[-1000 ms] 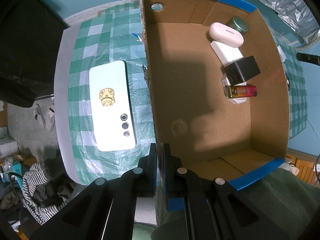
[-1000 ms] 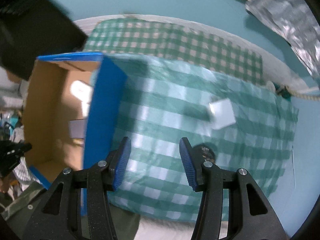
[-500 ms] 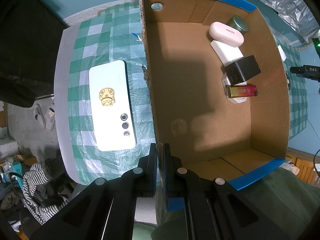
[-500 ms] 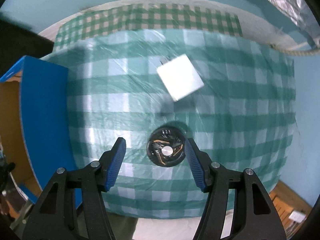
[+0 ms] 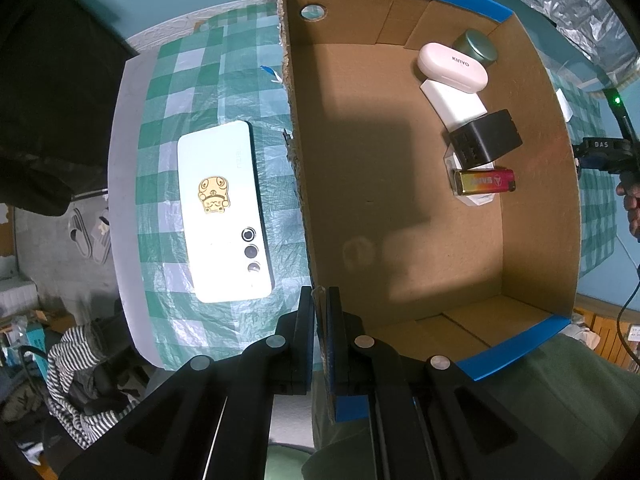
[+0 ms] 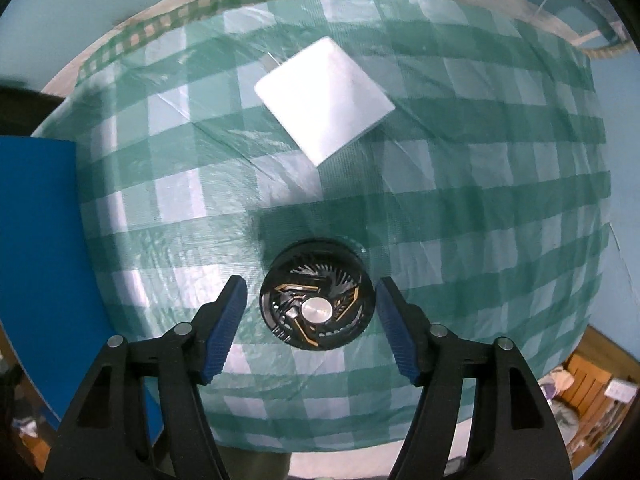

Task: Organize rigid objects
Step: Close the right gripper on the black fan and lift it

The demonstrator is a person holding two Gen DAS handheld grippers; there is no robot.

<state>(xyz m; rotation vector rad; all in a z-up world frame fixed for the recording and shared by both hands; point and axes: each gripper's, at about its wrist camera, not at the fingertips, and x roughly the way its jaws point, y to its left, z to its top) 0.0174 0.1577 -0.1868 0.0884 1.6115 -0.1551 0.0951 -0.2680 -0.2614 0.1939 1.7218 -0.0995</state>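
Table [image 6: 520, 208] covered by a green-and-white checked cloth under clear plastic film. Lying directly on it: 1 white phone [image 5: 224, 216], face down, just left of the cardboard box [image 5: 532, 184]; right of the box, 1 black round fan [image 6: 318, 306] and, beyond it, 1 white square block [image 6: 324, 96], apart.

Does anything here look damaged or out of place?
The cardboard box has a ragged, torn left wall edge, with a scrap of blue tape dangling beside it. Otherwise nothing looks spilled; the phone lies flat on the checked cloth.
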